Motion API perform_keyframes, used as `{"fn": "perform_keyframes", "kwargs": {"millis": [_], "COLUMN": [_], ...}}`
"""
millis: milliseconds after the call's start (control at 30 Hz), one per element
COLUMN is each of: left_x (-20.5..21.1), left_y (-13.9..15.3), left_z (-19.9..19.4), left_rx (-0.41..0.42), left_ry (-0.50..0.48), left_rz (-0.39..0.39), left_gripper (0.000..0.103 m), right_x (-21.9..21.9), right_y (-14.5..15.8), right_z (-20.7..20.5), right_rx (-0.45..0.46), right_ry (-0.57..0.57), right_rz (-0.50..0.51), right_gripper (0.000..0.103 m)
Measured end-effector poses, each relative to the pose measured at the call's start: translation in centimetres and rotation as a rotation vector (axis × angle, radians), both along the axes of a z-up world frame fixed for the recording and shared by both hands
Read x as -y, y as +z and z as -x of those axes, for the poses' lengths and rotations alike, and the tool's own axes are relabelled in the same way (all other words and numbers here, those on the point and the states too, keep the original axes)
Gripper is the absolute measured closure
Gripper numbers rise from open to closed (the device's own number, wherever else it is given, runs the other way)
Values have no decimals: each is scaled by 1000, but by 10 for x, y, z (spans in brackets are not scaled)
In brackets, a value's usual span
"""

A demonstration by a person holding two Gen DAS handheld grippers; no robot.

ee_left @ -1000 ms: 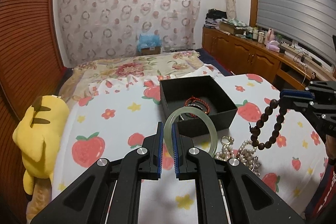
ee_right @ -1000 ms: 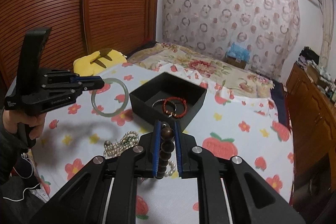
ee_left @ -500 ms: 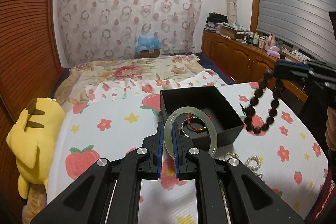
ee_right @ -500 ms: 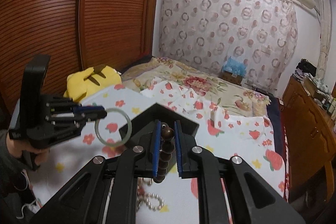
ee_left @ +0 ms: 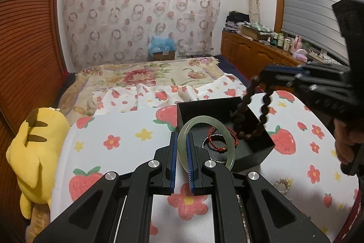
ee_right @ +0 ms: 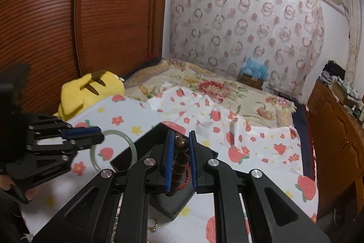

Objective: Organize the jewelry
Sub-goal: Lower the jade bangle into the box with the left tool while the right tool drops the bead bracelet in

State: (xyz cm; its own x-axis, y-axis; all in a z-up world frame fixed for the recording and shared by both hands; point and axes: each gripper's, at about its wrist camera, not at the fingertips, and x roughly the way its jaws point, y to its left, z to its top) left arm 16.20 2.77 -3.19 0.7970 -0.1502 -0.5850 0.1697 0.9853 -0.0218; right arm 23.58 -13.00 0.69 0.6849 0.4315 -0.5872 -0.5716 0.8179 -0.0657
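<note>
While the left gripper [ee_left: 180,147] pinched the pale green glass-like bangle [ee_left: 206,142] mid-frame above the black square box [ee_left: 254,156], the right gripper [ee_right: 180,149] squeezed dark brown wooden beads [ee_left: 252,115]; swinging beads could bump it.

A bed [ee_left: 127,147] fills the room, spread with a white strawberry-and-flower sheet [ee_left: 109,120] near us and a floral quilt [ee_left: 141,74] farther back. An open black box [ee_left: 250,156] sits on the sheet. A pearl strand [ee_left: 282,186] lies near right of it, a yellow plush toy [ee_left: 34,152] at the left edge.
</note>
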Motion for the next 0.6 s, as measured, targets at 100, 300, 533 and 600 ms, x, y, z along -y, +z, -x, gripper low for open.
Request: {"fn": "perform_keyframes", "kwargs": {"millis": [100,300,533,600], "left_x": [0,-2,7,9], "left_y": [0,-5,-5,-7], "left_z": [-2,-12,-27,-30], "left_rx": [1,-9,-23,-26], "left_ry": [-1,-5,-13,-16], "left_rz": [-3,-18,-25,-31], "left_gripper": [96,96,95,95], "right_x": [-4,-2,16,22], "right_y": [-12,-22,-24,-23], "right_z": [-11,-30,-27,-23], "right_rx": [-9,-22,-73,-76], "right_ry": [-18,-53,-27,-22], "right_rz": [19,22,-59,-74], "right_gripper": [89,88,74,74]}}
